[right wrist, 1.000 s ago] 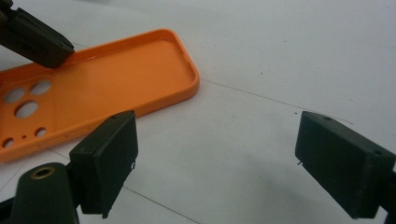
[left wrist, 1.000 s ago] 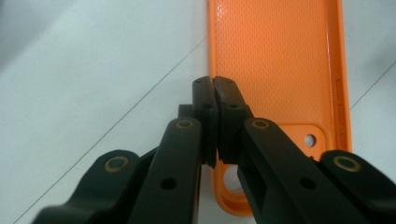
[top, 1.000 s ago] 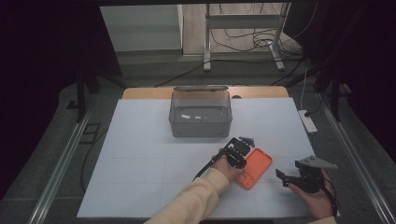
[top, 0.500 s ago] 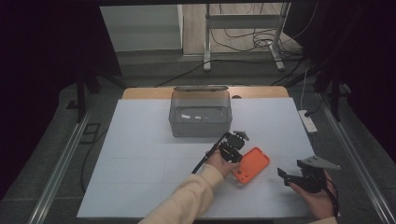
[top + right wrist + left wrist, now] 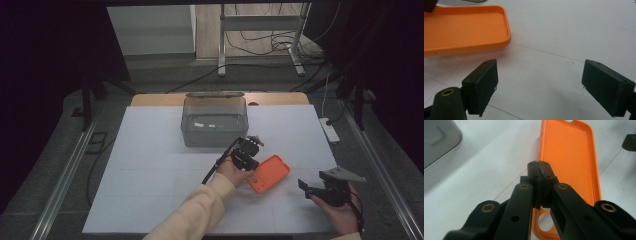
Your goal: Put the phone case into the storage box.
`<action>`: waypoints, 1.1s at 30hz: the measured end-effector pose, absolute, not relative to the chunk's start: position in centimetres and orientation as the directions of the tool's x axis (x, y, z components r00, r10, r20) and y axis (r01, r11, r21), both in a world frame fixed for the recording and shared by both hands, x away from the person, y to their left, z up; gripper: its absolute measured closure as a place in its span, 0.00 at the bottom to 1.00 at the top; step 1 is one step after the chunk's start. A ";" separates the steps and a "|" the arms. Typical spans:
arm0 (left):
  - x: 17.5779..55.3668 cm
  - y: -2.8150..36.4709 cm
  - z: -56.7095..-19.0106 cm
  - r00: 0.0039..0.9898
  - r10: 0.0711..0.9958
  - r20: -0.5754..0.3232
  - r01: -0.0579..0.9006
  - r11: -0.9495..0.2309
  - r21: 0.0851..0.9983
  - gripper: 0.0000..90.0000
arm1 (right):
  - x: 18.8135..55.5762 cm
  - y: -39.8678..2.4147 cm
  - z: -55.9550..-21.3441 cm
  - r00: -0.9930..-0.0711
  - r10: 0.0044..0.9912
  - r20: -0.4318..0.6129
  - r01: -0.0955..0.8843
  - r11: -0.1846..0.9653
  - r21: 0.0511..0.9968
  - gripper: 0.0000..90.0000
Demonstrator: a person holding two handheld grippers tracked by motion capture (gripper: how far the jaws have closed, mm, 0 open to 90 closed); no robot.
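Hovering left gripper [image 5: 539, 167] fingers together over orange phone case [image 5: 570, 157] | right gripper [image 5: 540, 85] fingers apart | no readable writing

Item: 1 orange phone case [image 5: 269, 173], soft-looking, with rounded corners and a raised rim all round. It lies flat on the white surface [image 5: 150, 200], open side up, so the finely textured inner face shows. A rounded camera cutout pierces 1 end; small side-button mouldings mark 1 long edge. In the high view it sits right of centre, turned diagonally, in front of the box. No part of it is lifted.
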State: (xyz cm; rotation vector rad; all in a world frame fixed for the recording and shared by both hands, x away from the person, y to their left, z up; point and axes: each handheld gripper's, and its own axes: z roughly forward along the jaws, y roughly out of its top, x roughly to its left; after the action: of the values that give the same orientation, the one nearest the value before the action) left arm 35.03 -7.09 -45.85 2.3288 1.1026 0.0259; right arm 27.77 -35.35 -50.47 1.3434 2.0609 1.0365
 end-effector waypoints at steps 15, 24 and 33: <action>34.8 -4.8 -44.3 0.675 0.704 -0.219 0.685 -0.489 0.540 0.99 | 27.7 -35.4 -50.4 -0.414 0.910 0.037 0.565 0.225 0.794 0.16; 34.4 -3.5 -43.8 0.690 0.691 -0.215 0.665 -0.487 0.566 0.99 | 27.8 -35.3 -50.5 -0.421 0.906 0.045 0.573 0.227 0.788 0.17; 34.1 -2.3 -43.3 0.702 0.677 -0.219 0.650 -0.484 0.586 0.99 | 27.8 -35.3 -50.6 -0.423 0.905 0.044 0.575 0.231 0.785 0.17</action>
State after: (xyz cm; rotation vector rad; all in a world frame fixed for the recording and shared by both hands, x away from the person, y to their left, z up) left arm 34.12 -2.32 -43.28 2.2508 1.0071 0.0544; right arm 27.85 -35.26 -50.58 1.3594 2.0868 1.0498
